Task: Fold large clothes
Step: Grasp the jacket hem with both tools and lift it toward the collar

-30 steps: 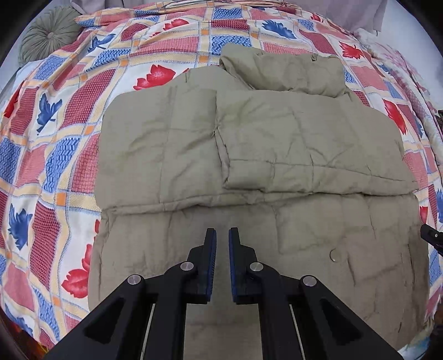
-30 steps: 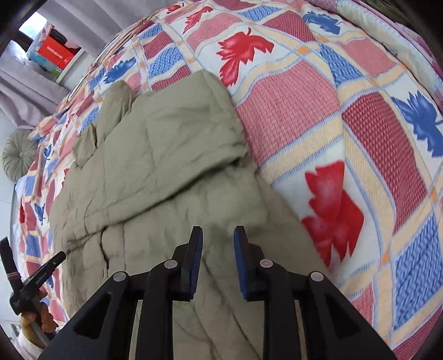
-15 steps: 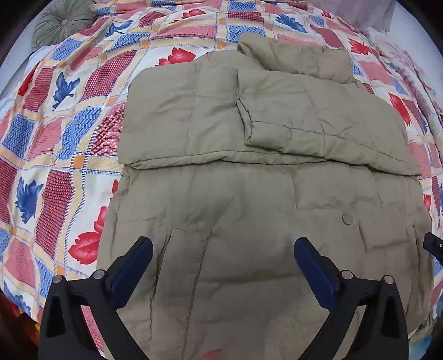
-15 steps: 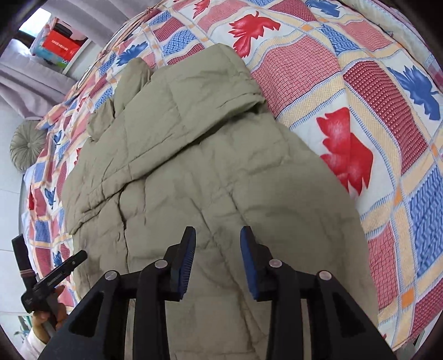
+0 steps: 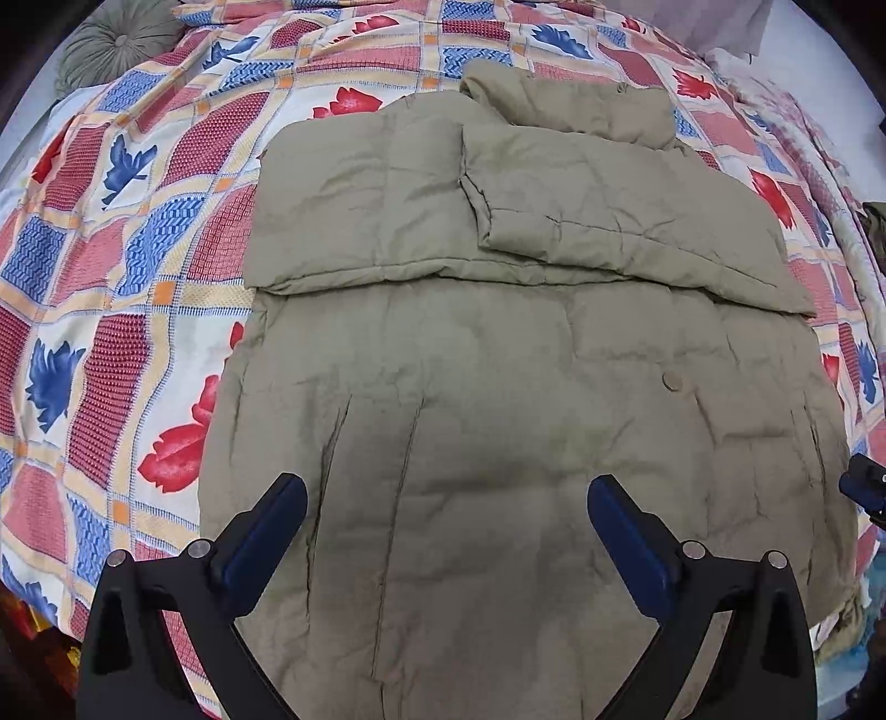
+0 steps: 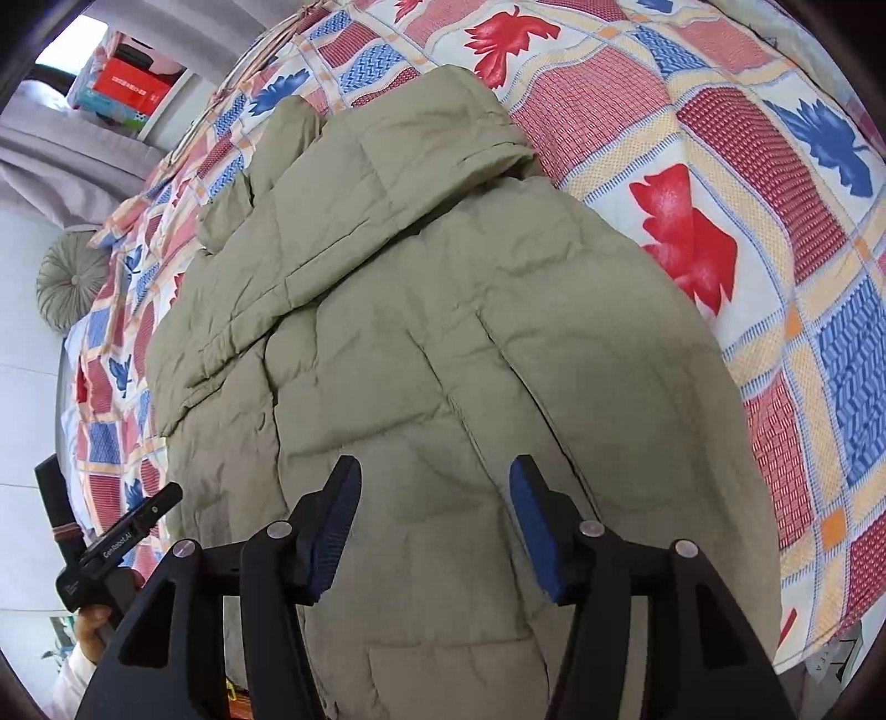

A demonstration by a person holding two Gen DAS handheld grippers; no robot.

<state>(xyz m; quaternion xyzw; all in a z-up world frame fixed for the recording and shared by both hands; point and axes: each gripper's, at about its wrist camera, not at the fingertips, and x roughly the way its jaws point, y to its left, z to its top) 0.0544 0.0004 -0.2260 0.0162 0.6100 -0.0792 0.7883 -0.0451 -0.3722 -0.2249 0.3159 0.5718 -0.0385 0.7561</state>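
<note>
An olive padded jacket lies flat on a bed, both sleeves folded across its chest and the collar at the far end. It also shows in the right wrist view. My left gripper is wide open and empty, above the jacket's hem on the left side. My right gripper is open and empty, above the hem on the right side. The left gripper also shows at the lower left of the right wrist view, and a tip of the right gripper shows at the right edge of the left wrist view.
The bed carries a quilt with red and blue leaves, also in the right wrist view. A round green cushion lies at the far left corner. A shelf with red boxes stands beyond the bed.
Both grippers have opened, the left from nearly shut to wide, the right in the last half second. Both have drawn back toward the jacket's hem, so more of the jacket shows.
</note>
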